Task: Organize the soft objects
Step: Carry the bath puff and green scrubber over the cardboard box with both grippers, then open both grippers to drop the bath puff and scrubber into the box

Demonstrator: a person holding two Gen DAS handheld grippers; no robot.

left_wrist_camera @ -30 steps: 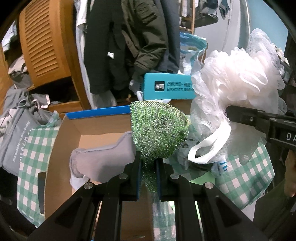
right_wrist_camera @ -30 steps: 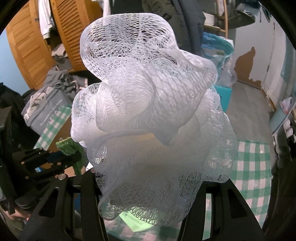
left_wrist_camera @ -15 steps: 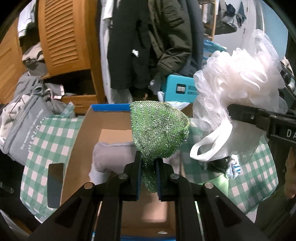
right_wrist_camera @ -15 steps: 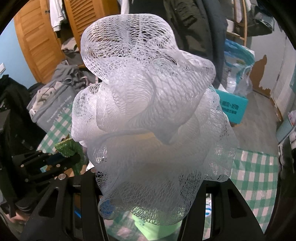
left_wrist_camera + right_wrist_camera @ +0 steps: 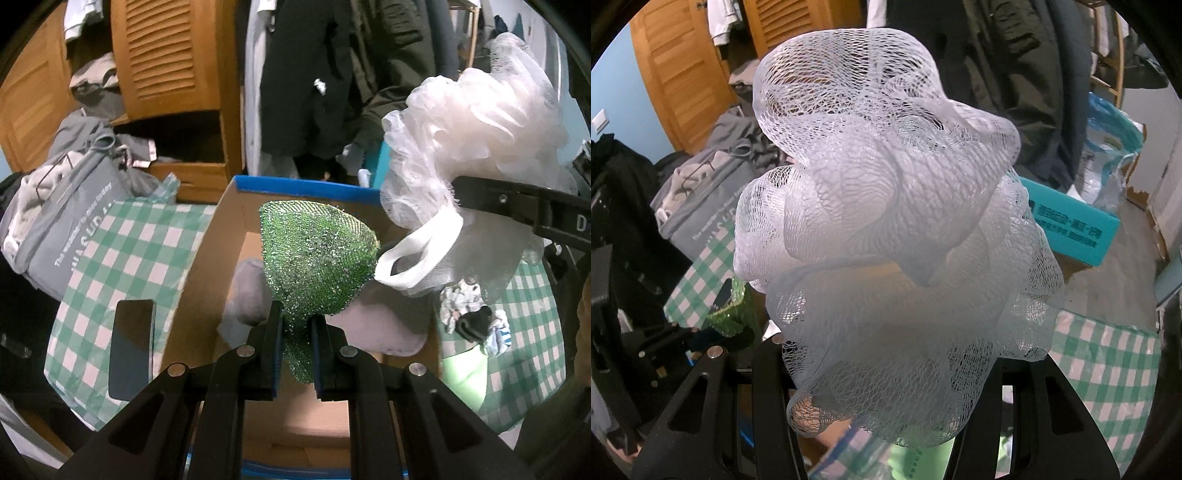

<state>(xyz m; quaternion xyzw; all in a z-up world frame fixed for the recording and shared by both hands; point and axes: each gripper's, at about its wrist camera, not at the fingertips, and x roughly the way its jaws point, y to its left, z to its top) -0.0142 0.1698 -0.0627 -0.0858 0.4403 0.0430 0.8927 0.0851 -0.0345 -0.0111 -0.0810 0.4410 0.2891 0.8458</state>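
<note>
Left gripper point(image 5: 296, 328) is clamped on the lower edge of a green scrubber point(image 5: 317, 258), holding it upright over an open box point(image 5: 207, 266) where a grey sock point(image 5: 247, 291) lies. Right gripper point(image 5: 886, 373) pinches a white loofah point(image 5: 886, 236) that fills its view; its loop point(image 5: 417, 254) hangs just beside the scrubber. Left of the box, a phone point(image 5: 131, 347) lies on the checked cloth point(image 5: 122, 243).
</note>
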